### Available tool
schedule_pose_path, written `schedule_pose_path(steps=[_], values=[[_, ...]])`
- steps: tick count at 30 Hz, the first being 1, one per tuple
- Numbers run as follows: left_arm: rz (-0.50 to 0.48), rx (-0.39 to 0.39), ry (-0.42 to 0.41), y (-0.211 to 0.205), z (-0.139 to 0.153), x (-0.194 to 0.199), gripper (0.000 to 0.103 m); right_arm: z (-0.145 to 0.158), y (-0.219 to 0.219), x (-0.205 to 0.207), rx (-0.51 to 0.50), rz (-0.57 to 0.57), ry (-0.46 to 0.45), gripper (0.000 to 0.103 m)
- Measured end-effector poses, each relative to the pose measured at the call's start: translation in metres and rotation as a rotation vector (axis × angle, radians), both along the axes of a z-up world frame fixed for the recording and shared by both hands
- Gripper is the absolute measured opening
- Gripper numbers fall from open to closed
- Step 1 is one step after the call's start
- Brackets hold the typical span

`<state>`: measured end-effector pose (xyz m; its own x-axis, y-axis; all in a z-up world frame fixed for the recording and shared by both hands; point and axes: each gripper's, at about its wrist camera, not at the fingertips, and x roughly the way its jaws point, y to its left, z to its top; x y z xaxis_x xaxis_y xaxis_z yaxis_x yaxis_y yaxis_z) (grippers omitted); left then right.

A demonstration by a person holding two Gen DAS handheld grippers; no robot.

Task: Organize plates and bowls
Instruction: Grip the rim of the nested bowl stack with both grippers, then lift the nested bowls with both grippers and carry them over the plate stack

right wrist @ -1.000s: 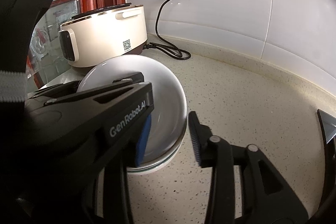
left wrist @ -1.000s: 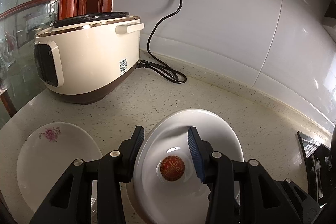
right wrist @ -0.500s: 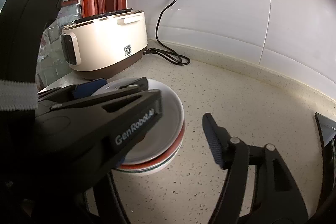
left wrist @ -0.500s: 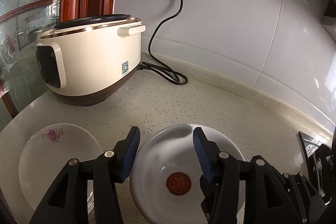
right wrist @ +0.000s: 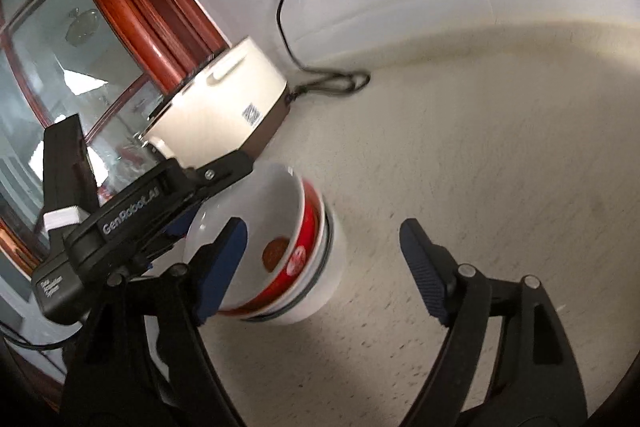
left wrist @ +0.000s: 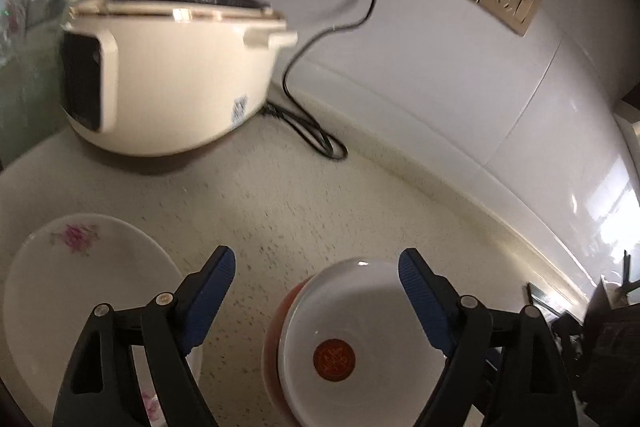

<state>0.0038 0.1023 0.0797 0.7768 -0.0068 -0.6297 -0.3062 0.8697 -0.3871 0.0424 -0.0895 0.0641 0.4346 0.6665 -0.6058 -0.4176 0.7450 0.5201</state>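
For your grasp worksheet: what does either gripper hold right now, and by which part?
Nothing. The left gripper and right gripper are both open; the stacked bowls rest on the counter.

Flower plate partly covered by left gripper's finger, cut off at bottom edge. Bowl stack near side hidden behind right gripper's finger. Rice cooker motion-blurred.

Glossy white ceramic bowl w/ red emblem sits on matt speckled stone counter; smooth cream plastic cooker, shiny wall tiles behind.
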Motion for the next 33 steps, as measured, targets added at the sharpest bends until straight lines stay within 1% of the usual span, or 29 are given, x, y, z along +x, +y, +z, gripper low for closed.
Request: schedule_pose_path(steps=[3,4,5,6,7,10,11,12,13,15,16,19,21,23,26,27,29,31,33], values=[[-0.01,0.017,0.041,-0.002,-0.006,0.006,0.085,-0.012,0.012,-0.001,-0.004,0.039,0.048,0.081],[-0.014,0.019,0.049,-0.003,-0.007,0.007,0.085,-0.015,0.015,-0.002,-0.002,0.047,0.055,0.083],[-0.023,0.023,0.062,-0.005,-0.01,0.009,0.086,-0.019,0.018,-0.002,0.019,0.055,0.072,0.087],[-0.03,0.027,0.071,-0.007,-0.011,0.01,0.087,-0.021,0.019,-0.002,0.035,0.06,0.088,0.088],[-0.036,0.029,0.075,-0.007,-0.013,0.011,0.091,-0.024,0.019,-0.002,0.055,0.065,0.108,0.088],[-0.044,0.024,0.083,-0.008,-0.016,0.013,0.098,-0.035,0.017,0.003,0.135,0.076,0.198,0.088],[-0.047,0.012,0.091,-0.007,-0.018,0.014,0.101,-0.038,0.016,0.004,0.164,0.08,0.22,0.089],[-0.05,-0.005,0.104,-0.005,-0.022,0.016,0.102,-0.037,0.017,0.002,0.166,0.087,0.218,0.089],[-0.059,-0.032,0.119,-0.004,-0.025,0.017,0.103,-0.037,0.018,0.002,0.176,0.098,0.222,0.089],[-0.09,-0.113,0.144,-0.001,-0.032,0.019,0.103,-0.036,0.02,-0.001,0.177,0.101,0.217,0.09],[-0.1,-0.135,0.146,-0.001,-0.034,0.019,0.103,-0.036,0.019,-0.001,0.174,0.1,0.216,0.09],[-0.123,-0.151,0.15,-0.004,-0.035,0.018,0.103,-0.035,0.016,-0.003,0.154,0.078,0.219,0.083],[-0.141,-0.155,0.147,-0.007,-0.035,0.016,0.102,-0.036,0.013,-0.002,0.147,0.061,0.228,0.075],[-0.168,-0.16,0.13,-0.012,-0.032,0.015,0.096,-0.037,0.011,-0.002,0.146,0.059,0.233,0.074],[-0.166,-0.133,0.125,-0.018,-0.03,0.012,0.092,-0.037,0.01,-0.003,0.146,0.056,0.237,0.073],[-0.163,-0.126,0.126,-0.018,-0.03,0.013,0.089,-0.037,0.009,-0.003,0.152,0.055,0.243,0.073],[-0.147,-0.113,0.128,-0.017,-0.029,0.011,0.079,-0.039,0.007,-0.003,0.163,0.055,0.248,0.073],[-0.147,-0.13,0.123,-0.013,-0.028,0.01,0.076,-0.038,0.007,-0.003,0.158,0.055,0.241,0.073],[-0.146,-0.174,0.112,-0.006,-0.028,0.008,0.076,-0.039,0.007,-0.003,0.159,0.055,0.237,0.074]])
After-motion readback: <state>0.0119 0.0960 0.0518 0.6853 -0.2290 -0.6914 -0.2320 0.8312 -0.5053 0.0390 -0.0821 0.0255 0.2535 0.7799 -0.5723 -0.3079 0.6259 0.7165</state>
